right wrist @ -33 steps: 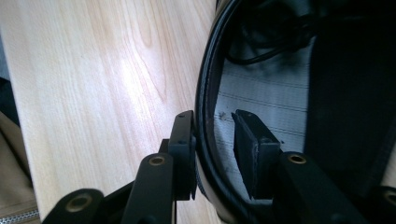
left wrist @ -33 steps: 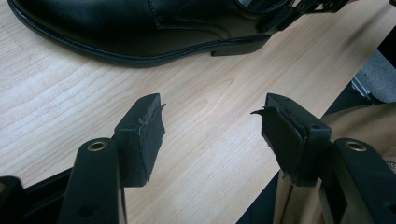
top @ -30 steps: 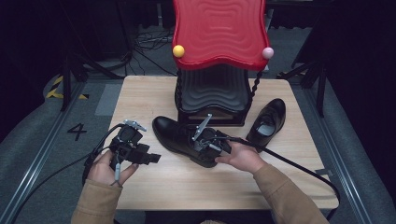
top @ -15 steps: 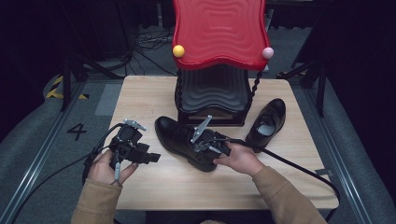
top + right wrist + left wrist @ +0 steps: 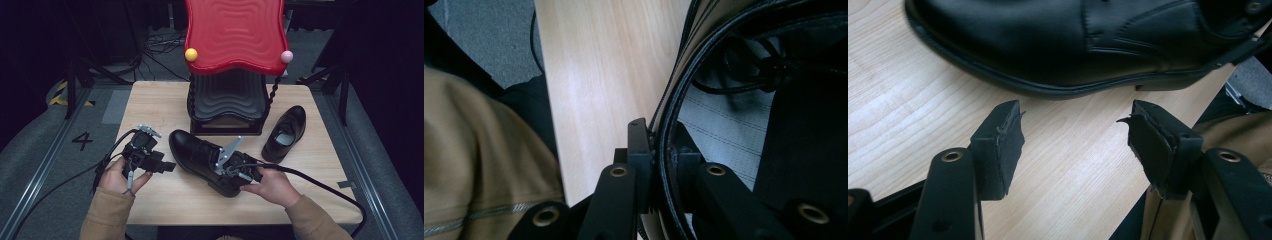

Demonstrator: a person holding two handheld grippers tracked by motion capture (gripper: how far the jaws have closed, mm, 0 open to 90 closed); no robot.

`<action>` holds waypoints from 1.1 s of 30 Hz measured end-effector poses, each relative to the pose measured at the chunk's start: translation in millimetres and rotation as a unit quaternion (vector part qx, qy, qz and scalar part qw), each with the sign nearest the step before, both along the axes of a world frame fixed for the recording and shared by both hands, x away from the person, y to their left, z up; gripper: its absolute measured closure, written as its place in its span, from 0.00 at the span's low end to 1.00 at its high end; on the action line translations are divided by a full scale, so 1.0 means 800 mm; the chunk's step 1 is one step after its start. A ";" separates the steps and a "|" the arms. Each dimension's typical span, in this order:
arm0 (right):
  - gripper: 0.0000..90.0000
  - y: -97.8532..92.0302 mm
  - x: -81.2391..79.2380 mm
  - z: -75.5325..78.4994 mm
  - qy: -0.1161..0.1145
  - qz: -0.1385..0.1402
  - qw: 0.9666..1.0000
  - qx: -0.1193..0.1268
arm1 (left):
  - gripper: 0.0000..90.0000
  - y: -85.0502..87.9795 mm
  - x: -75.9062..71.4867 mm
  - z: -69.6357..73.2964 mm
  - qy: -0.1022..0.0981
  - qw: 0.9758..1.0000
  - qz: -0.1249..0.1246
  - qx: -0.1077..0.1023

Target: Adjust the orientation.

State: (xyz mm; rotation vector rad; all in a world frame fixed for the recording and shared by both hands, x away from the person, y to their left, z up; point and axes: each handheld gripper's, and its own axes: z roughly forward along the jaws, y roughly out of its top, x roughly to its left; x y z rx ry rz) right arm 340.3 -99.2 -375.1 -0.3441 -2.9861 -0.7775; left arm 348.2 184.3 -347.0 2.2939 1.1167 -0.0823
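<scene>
A black leather shoe (image 5: 200, 157) lies across the middle of the wooden table (image 5: 165, 105), toe to the left. My right gripper (image 5: 245, 174) is shut on the rim of its collar (image 5: 664, 145), one jaw outside and one inside the opening. Laces (image 5: 744, 80) and a pale insole show within the shoe. My left gripper (image 5: 165, 166) hovers just left of the shoe, open, with bare wood between its pads (image 5: 1003, 145); the shoe's side and sole (image 5: 1058, 45) lie just beyond them. A second black shoe (image 5: 286, 132) rests at the right.
A red and black wavy stand (image 5: 234, 60) with a yellow ball (image 5: 190, 54) and a pink ball (image 5: 286, 56) occupies the table's back middle. Cables (image 5: 320, 182) trail from both grippers. Tan sleeves (image 5: 110, 215) enter from below. Grey floor with rails surrounds the table.
The right gripper and the shoe's heel have shifted slightly toward the front of the table. The left gripper has stayed put.
</scene>
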 end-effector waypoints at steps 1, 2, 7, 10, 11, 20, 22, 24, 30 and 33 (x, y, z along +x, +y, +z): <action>0.93 -0.005 -0.005 0.002 -0.003 -0.003 1.000 -0.004 | 0.43 -0.001 0.001 0.000 -0.001 1.000 -0.004 0.000; 0.93 -0.008 -0.009 0.003 -0.006 -0.006 1.000 -0.008 | 0.43 -0.002 0.002 0.000 0.000 1.000 -0.004 0.000; 0.92 -0.030 -0.017 0.006 0.004 -0.035 0.999 -0.001 | 0.43 -0.006 0.006 0.002 -0.001 1.000 -0.010 -0.001; 0.92 -0.037 -0.018 0.003 -0.004 -0.051 0.999 -0.015 | 0.43 -0.007 0.007 0.003 -0.001 1.000 -0.011 -0.003; 0.92 -0.039 -0.019 0.003 -0.006 -0.056 0.998 -0.019 | 0.43 -0.007 0.008 0.004 -0.001 1.000 -0.011 -0.004; 0.91 -0.065 -0.022 0.004 -0.011 -0.129 0.992 -0.009 | 0.43 -0.008 0.010 0.002 0.003 1.000 -0.013 -0.005; 0.90 -0.066 -0.023 0.001 -0.010 -0.137 0.990 -0.012 | 0.43 -0.008 0.010 0.003 0.002 1.000 -0.013 -0.004; 0.90 -0.068 -0.022 -0.002 -0.007 -0.143 0.990 -0.015 | 0.43 -0.008 0.010 0.003 0.001 1.000 -0.013 -0.004; 0.90 -0.071 -0.027 -0.019 -0.010 -0.163 0.986 -0.038 | 0.43 -0.006 0.009 0.003 0.002 1.000 -0.010 -0.006; 0.90 -0.067 -0.035 -0.027 -0.012 -0.157 0.986 -0.053 | 0.43 -0.006 0.010 0.001 0.004 1.000 -0.011 -0.005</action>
